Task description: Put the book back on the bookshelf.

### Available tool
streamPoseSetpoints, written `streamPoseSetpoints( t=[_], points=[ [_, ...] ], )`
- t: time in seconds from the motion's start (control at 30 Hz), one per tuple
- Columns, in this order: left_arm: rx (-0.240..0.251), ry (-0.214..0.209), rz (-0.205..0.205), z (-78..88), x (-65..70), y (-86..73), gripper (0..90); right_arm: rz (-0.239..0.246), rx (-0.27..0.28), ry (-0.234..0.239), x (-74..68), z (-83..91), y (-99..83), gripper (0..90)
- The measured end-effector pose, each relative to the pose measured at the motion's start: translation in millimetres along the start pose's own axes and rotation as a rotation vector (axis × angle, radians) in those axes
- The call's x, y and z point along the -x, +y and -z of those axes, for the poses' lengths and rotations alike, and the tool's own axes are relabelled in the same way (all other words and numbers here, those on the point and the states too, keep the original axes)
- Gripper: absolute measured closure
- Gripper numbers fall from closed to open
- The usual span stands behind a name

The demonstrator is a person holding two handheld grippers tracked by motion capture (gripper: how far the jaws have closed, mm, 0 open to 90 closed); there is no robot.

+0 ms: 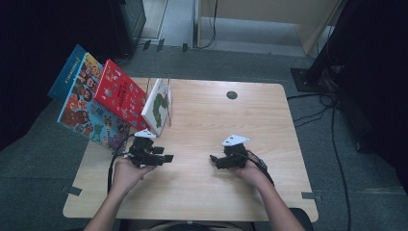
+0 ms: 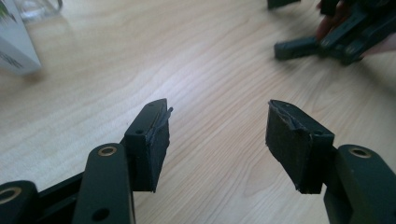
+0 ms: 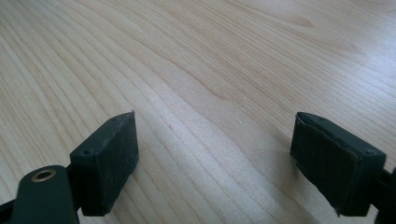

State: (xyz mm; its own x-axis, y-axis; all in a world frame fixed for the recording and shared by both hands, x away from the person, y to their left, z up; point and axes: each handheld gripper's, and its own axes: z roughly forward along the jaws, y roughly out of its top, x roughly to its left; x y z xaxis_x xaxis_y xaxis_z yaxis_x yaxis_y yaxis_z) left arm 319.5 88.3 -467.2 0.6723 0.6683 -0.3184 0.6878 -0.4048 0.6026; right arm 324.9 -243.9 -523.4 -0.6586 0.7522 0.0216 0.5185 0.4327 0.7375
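Two grippers, left (image 1: 166,158) and right (image 1: 212,159), were held wide-jawed and empty at mid-frame; the white book (image 1: 158,107), upper left, should be approached squarely by its edge.

Right gripper (image 3: 215,163): jaws wide apart, nothing between them
Pads (image 3: 112,161): black, worn at the edges, low over the wood
Tabletop (image 3: 201,60): pale wood, grain slanting toward the lower right, bare between the jaws
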Motion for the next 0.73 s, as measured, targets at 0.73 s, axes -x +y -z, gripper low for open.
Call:
streamPoseSetpoints(
  t=[0.73],
  points=[
    [-0.025,0.024,-0.019,-22.2,-6.9,-24.0,38.2,0.006,0.0,0.006,-2.0,1.6,-1.7,14.7]
  ],
)
